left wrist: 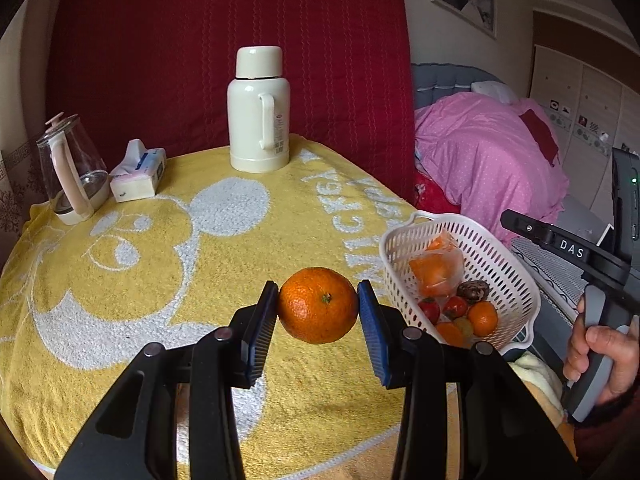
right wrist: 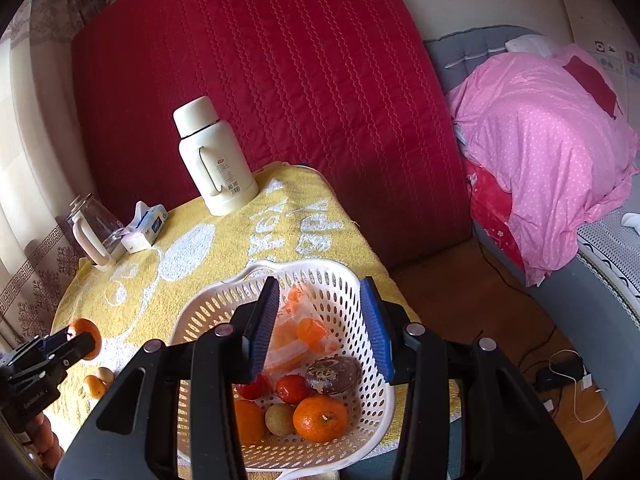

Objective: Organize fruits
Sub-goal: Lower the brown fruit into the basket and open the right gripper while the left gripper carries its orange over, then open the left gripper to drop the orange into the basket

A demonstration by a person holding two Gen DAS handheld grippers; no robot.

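One mandarin sits clamped between the blue pads of the left gripper in the left wrist view, lifted above the yellow towel and just left of the white basket. That basket is tilted toward the camera and holds a clear bag of orange pieces, a dark brown round fruit, two small red fruits, a pale greenish one and more mandarins. Right of the basket a hand grips the handle of the other tool. Well behind the basket stand a cream flask, a tissue pack and a glass kettle. From the right wrist view, the right gripper hangs over the basket with its jaws apart and nothing pressed between the pads; the bag, brown fruit, red fruits, pale fruit and a large mandarin lie inside below it. Left of the basket the left gripper clasps its mandarin, and two small fruits lie on the towel near it.
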